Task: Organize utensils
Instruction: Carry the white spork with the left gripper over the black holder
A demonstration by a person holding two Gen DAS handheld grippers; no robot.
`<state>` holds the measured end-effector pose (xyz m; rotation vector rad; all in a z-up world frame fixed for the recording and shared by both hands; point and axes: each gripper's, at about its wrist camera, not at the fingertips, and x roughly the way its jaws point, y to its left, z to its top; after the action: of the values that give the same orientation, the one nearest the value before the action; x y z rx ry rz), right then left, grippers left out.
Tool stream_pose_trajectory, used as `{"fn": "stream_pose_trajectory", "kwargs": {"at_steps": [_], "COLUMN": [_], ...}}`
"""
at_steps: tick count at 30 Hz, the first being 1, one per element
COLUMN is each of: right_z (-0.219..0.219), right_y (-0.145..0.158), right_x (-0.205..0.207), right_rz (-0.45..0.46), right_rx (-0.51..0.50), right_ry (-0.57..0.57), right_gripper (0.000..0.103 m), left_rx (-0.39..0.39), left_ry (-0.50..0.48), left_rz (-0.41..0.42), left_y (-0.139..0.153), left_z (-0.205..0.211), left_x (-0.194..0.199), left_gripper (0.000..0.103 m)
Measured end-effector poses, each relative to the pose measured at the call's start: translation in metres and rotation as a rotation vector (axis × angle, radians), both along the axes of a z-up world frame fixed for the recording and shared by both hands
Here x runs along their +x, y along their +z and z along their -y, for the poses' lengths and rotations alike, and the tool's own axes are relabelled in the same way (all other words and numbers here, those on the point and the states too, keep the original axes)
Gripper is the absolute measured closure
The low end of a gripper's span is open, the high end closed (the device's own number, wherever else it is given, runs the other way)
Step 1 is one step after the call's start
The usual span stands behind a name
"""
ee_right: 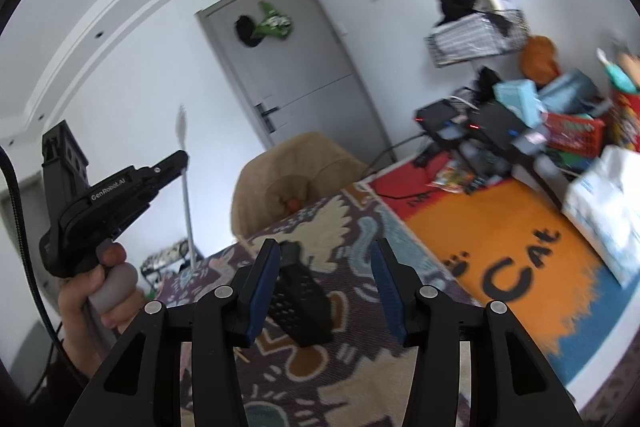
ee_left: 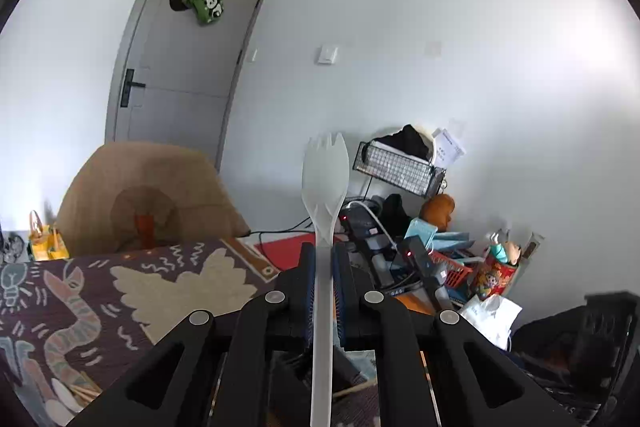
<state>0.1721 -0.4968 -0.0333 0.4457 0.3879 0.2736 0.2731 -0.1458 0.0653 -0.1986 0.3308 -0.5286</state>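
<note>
A spork (ee_left: 323,187) is clamped between the jaws of the left gripper (ee_left: 323,255), its head raised beyond them; a patterned cloth (ee_left: 120,291) is spread below and to the left; a rounded cushion (ee_left: 148,195) is set at its far edge, before a door (ee_left: 180,67); a wire basket (ee_left: 400,167) is placed far right, above heaped clutter (ee_left: 460,259); a perforated holder (ee_right: 298,291) lies on the cloth between the right gripper's (ee_right: 326,267) parted jaws.

1. I see a translucent white plastic spork (ee_left: 323,187), smooth and matt.
2. My black plastic left gripper (ee_left: 323,251) looks matt.
3. The patterned purple woven cloth (ee_left: 132,291) looks rough.
4. A black perforated plastic holder (ee_right: 298,303) shows slightly glossy.
</note>
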Motion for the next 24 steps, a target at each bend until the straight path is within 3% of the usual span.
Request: {"fn": "stream_pose_trajectory", "kwargs": {"at_steps": [10,14,24], "right_z": [0.015,0.018,0.021], "right_y": [-0.020,-0.028,-0.039], "right_x": [0.003,0.005,0.013], "right_rz": [-0.031,-0.047,-0.076], "right_rx": [0.020,0.022,0.027], "right_ry": [-0.030,-0.034,-0.043], "right_gripper": [0.054,0.054,0.054], "left_rx": [0.010,0.051,0.117], "left_ry": [0.003,0.050,0.075], "left_rz": [0.051,0.104,0.120], "left_y": [-0.015,-0.029,-0.061], "left_z": [0.033,0.038,0.051], "left_x": [0.011,0.015,0.022], "left_gripper": [0.094,0.094,0.094]}}
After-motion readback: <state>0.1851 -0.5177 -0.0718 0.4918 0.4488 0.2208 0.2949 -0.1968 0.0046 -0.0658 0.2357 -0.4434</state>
